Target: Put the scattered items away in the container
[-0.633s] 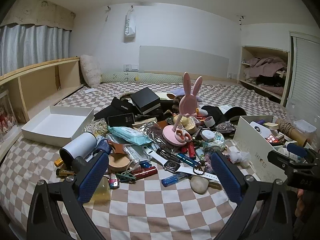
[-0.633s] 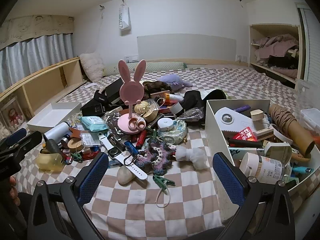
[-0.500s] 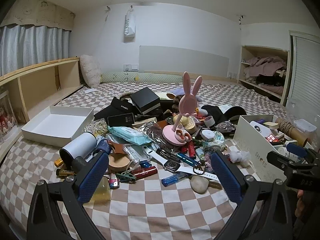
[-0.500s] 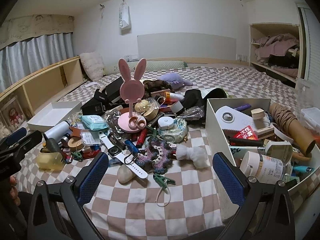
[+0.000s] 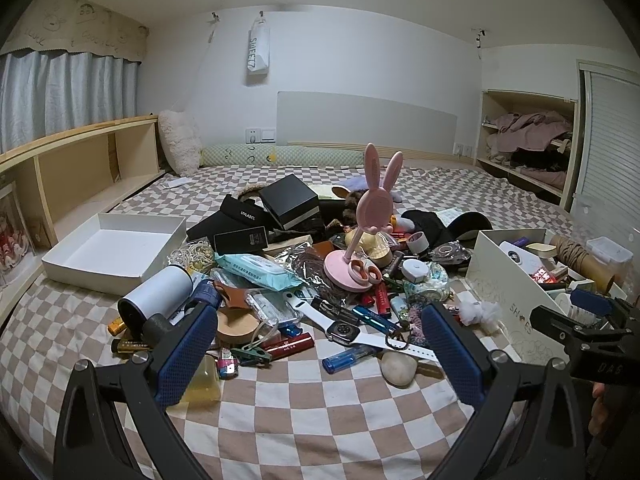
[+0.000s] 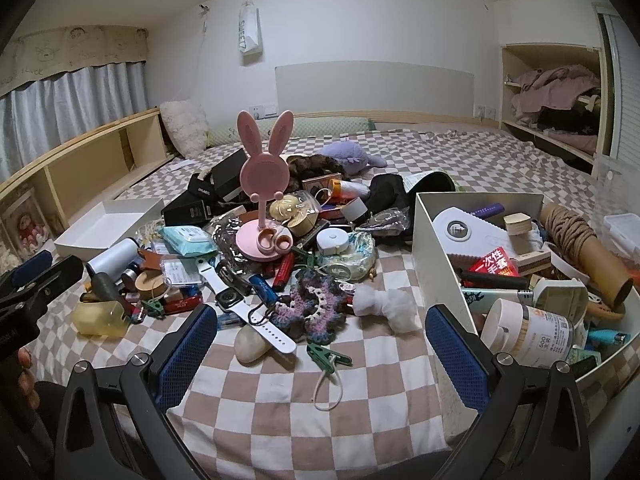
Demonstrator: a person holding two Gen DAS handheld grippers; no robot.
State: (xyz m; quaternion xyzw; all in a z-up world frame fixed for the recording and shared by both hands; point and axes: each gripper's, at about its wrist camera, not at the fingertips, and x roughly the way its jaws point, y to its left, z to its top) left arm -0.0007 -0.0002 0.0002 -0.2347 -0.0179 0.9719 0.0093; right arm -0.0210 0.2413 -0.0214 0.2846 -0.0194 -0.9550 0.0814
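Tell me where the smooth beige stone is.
In the right wrist view the stone lies at the pile's near edge, under the white watch strap, left of the green clip.

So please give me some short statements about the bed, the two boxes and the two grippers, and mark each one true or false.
1. Both grippers hold something. False: the left gripper and the right gripper are open and empty.
2. The pink rabbit-ear stand stands upright in the pile. True.
3. The white box with many items lies on the right side of the pile. True.
4. The shallow white tray on the left is full of items. False: nothing shows inside it.
5. The white smartwatch is already in the full box. False: it lies on the checkered bedsheet, next to a pale stone.
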